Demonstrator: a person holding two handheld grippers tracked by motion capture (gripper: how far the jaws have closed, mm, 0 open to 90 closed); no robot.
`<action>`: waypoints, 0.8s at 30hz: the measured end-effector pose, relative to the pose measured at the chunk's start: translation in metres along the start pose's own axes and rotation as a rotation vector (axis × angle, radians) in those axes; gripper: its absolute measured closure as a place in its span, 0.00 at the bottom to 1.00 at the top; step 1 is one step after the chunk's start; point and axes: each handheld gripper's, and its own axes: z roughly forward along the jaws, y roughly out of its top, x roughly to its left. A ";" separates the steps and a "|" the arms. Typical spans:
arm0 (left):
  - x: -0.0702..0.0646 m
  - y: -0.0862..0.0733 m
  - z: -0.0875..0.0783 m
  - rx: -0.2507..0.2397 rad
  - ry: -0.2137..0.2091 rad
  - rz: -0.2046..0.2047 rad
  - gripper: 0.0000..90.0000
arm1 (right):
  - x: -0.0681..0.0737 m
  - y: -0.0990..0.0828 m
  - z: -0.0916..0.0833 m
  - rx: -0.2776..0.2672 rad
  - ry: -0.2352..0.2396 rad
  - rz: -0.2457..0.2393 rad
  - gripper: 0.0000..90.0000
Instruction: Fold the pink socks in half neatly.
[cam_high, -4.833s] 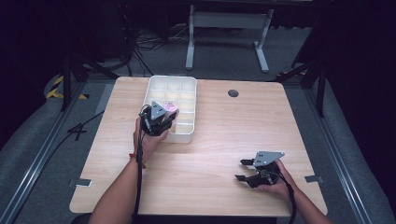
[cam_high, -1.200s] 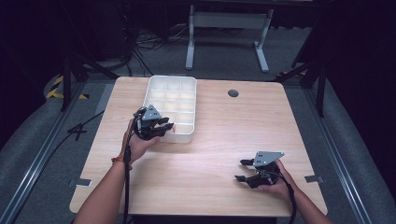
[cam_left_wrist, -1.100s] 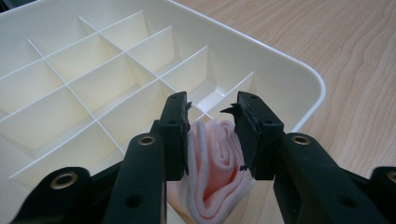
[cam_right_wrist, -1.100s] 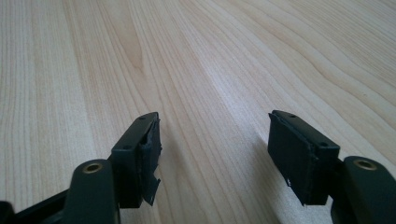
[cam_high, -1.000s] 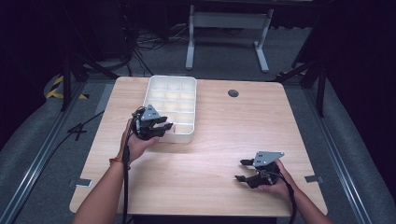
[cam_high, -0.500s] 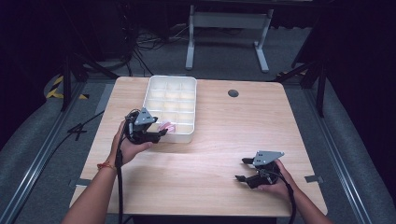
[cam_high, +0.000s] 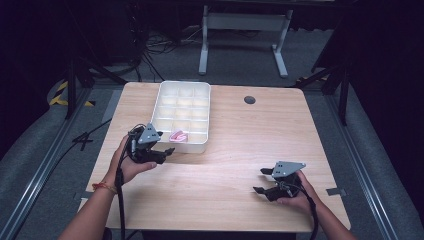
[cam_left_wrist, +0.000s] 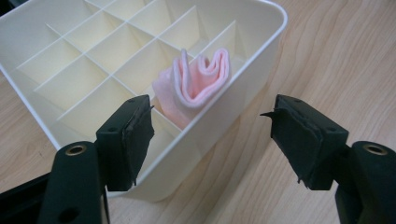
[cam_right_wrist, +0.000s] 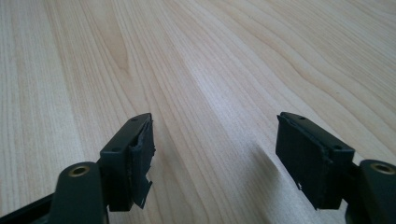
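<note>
The pink folded cloth (cam_left_wrist: 198, 81) stands on edge in a near compartment of the white divided tray (cam_high: 201, 146) at the far left of the surface (cam_high: 240, 165), and the left hand-held gripper (cam_left_wrist: 210, 135), its jaws having just been opening, now gapes wide and empty just near of the tray's rim. The cloth looks light, soft and floppy, likely to unfold if pinched loosely, so its upstanding folded edges seem the best hold. The right hand-held gripper (cam_right_wrist: 215, 154) rests wide and empty at the near right.
</note>
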 end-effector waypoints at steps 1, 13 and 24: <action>0.000 -0.001 -0.001 0.006 0.001 0.005 0.32 | -0.001 0.000 -0.001 0.000 -0.002 -0.003 0.32; -0.005 -0.021 -0.012 0.057 0.016 0.037 0.29 | -0.002 0.003 -0.008 0.011 -0.040 -0.012 0.32; -0.010 -0.049 -0.016 0.097 -0.005 0.042 0.27 | -0.009 0.004 -0.017 0.021 -0.080 0.012 0.32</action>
